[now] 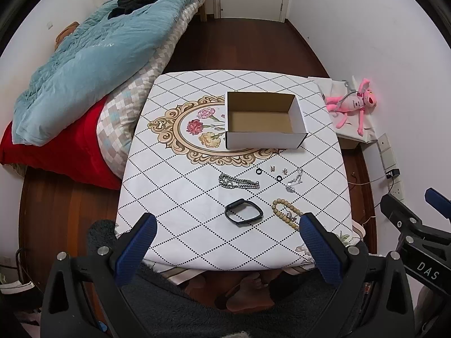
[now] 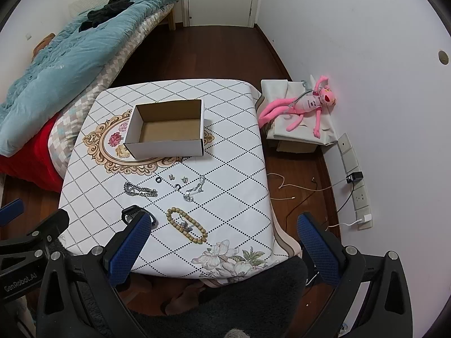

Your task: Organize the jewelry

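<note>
- Both tools hang released over the worktop's [image 1: 174,197] near edge: left tool [image 1: 228,242], right tool [image 2: 222,239].
- Black wristband [image 1: 243,212] and bead bracelet [image 2: 186,226] lie nearest them, chains and rings beyond.
- Cardboard box [image 1: 265,140] sits past the jewelry, apart.

Table [image 1: 180,197] with diamond-pattern cloth; on it open cardboard box [image 1: 265,138]; chain bracelet [image 1: 239,182]; black wristband [image 1: 243,212]; bead bracelet [image 1: 286,214]

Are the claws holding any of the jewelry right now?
No. The left claw and right claw are both open and empty, above the table's near edge.
</note>
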`<act>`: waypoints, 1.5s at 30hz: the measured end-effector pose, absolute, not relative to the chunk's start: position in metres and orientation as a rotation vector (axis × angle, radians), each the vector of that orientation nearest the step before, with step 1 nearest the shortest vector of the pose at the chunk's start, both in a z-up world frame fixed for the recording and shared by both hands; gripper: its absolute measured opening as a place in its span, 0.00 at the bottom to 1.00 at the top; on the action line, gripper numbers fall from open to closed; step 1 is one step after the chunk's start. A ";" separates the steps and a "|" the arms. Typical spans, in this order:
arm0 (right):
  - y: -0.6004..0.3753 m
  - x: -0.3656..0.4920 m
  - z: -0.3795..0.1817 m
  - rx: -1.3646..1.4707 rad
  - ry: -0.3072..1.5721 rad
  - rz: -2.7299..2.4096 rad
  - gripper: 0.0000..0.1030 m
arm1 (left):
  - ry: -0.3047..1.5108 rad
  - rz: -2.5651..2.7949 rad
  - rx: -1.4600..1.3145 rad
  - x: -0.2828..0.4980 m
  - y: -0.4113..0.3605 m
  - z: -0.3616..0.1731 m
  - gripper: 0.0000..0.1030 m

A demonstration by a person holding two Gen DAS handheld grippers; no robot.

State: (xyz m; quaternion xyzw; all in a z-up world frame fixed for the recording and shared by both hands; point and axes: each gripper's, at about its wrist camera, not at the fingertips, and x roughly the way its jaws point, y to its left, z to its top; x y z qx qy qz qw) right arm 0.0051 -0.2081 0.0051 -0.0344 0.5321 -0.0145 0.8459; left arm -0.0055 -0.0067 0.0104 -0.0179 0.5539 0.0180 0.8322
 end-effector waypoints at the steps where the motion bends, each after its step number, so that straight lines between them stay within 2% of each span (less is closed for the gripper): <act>1: -0.208 0.006 0.007 -0.073 1.122 -0.031 1.00 | 1.176 0.038 -0.041 -0.005 -0.006 0.010 1.00; 37: -0.206 0.004 0.016 -0.072 1.099 -0.027 1.00 | 1.142 0.026 -0.041 -0.009 -0.005 0.026 1.00; 45: -0.208 0.011 0.007 -0.062 1.112 -0.048 1.00 | 1.147 0.044 -0.024 0.001 -0.006 0.008 1.00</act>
